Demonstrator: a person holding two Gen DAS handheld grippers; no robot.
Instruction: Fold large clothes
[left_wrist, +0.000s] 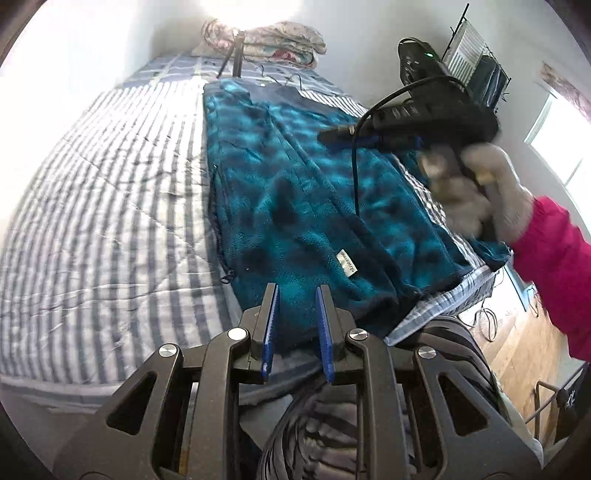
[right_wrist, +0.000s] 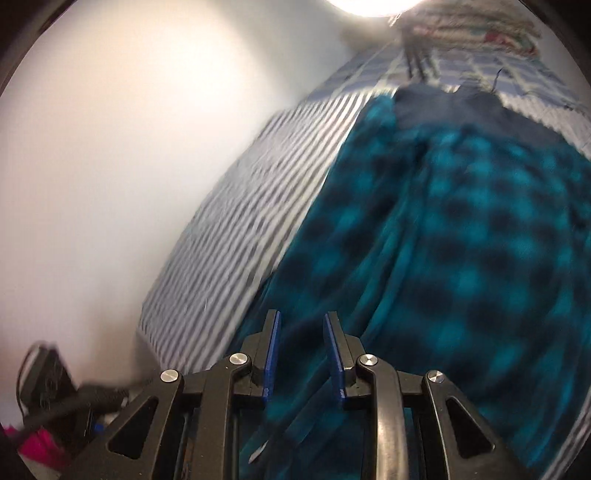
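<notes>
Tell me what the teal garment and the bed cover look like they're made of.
Garment: looks like plush fleece, matte, with a fuzzy nap, a blurry teal and navy check and darker binding at the edges. Bed cover: seems a quilted woven cotton type, matte, with stitch lines puckering its blue and white stripes.

Bed w/ striped quilt is carrying a teal plaid fleece, lying flat lengthwise. Folded floral blanket is sitting at far end, tripod standing just beside it.

Teal plaid fleece jacket lies flat on bed.
</notes>
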